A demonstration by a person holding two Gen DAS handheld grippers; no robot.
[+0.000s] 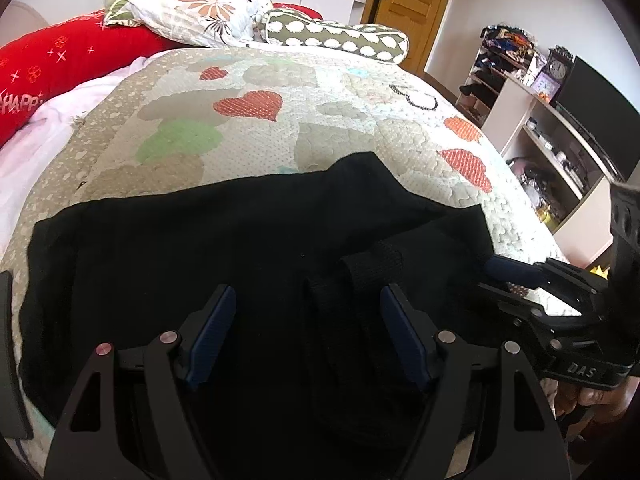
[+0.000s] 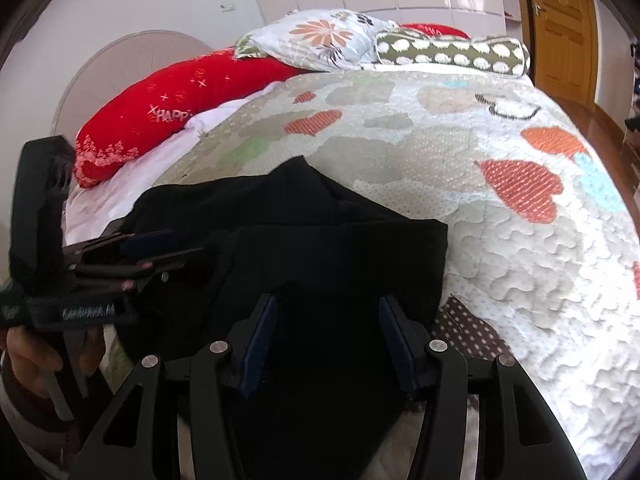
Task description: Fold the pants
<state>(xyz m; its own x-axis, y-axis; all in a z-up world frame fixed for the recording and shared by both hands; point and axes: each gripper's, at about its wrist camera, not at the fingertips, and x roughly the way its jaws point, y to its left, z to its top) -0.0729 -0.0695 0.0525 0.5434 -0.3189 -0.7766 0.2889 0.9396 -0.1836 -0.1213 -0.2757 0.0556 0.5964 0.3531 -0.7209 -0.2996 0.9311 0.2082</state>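
Note:
Black pants [image 1: 240, 256] lie partly folded on the quilt at the near edge of the bed, also in the right wrist view [image 2: 320, 248]. My left gripper [image 1: 308, 300] is open just above the pants, its blue pads apart, holding nothing. My right gripper [image 2: 326, 308] is open over the right part of the pants, holding nothing. It shows from the side in the left wrist view [image 1: 516, 276], at the pants' right edge. The left gripper shows at the left of the right wrist view [image 2: 160, 248].
The bed has a quilt with hearts [image 1: 280, 120]. A red pillow [image 1: 60, 60], a floral pillow [image 1: 192, 12] and a spotted bolster [image 1: 336, 36] lie at its far end. Shelves with clutter and a dark screen [image 1: 560, 128] stand right; a wooden door [image 1: 412, 4] is behind.

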